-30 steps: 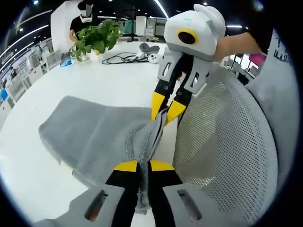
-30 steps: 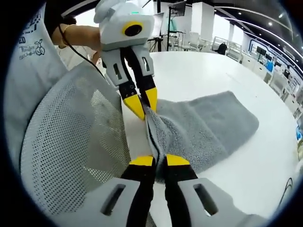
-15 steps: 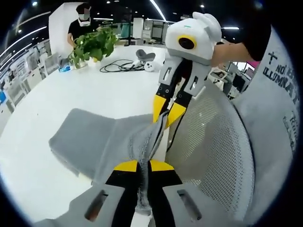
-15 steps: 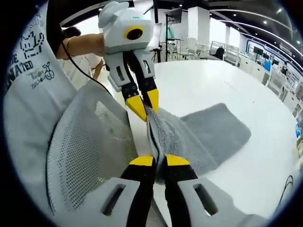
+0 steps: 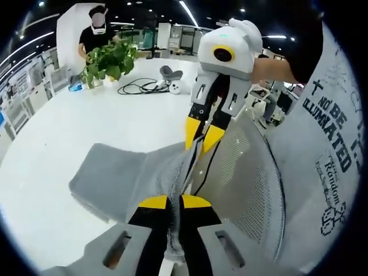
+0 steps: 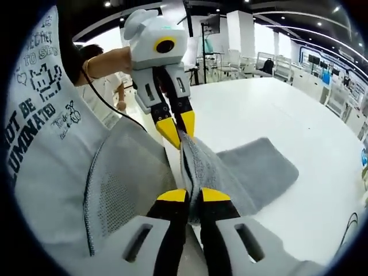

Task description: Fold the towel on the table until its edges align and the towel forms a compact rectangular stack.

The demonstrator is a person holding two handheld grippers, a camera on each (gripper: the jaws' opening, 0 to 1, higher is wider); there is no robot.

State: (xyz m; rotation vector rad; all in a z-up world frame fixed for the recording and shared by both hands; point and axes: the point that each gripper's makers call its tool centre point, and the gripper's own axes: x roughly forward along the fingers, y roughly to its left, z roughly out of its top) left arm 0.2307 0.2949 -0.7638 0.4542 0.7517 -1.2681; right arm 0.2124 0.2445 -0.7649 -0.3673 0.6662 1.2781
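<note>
A: Where is the towel (image 5: 123, 175)?

B: Its near edge is lifted off the white bench (image 5: 69, 123) and pulled taut between the two tools. The rest trails down and lies flat on the bench, farther from the person.

A: What is the left tool (image 5: 174, 202) doing?

B: It is clenched on the towel's edge, with grey cloth pinched between its yellow tips. In the right gripper view it enters from the upper left, with a hand (image 6: 109, 60) behind it.

A: And the right tool (image 6: 194, 196)?

B: It is also clamped on that edge, with the fabric bunched between its tips. In the left gripper view it hangs from above, biting the cloth just beyond the left tool.

A: Anything else nearby?

B: A grey mesh chair back (image 5: 253, 178) sits just beside the raised edge, against the person's printed shirt (image 5: 330, 149). Across the bench stand a leafy plant (image 5: 109, 57) and a coiled black cable (image 5: 141, 87).
</note>
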